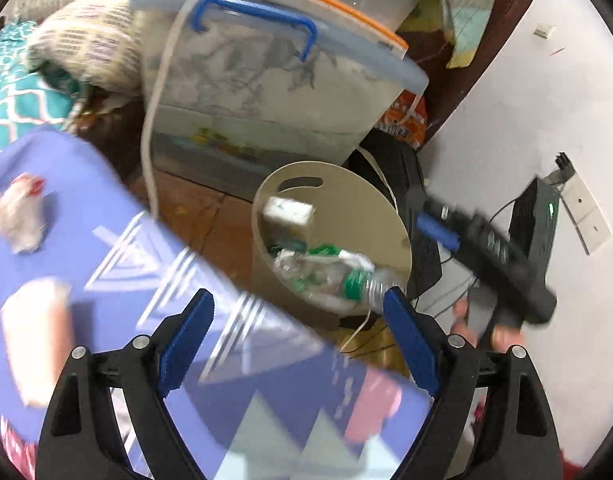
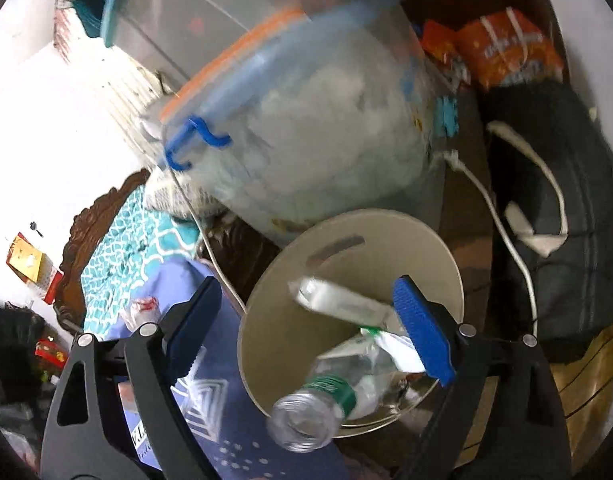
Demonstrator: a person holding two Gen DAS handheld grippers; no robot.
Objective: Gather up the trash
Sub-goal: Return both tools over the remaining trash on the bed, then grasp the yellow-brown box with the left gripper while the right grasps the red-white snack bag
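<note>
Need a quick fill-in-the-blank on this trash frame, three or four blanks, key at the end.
1. The clear plastic bottle with the green label lies in the beige ____.
2. The right gripper has its jaws ____, with nothing clamped between them.
3. The handle on the clear storage box is ____ in colour.
4. The crumpled white wrapper lies on the ____ bedsheet.

Missing words: bin; open; blue; purple

The bin mouth lies open above. A storage tub crowds its far rim; the bed edge flanks it.
</note>
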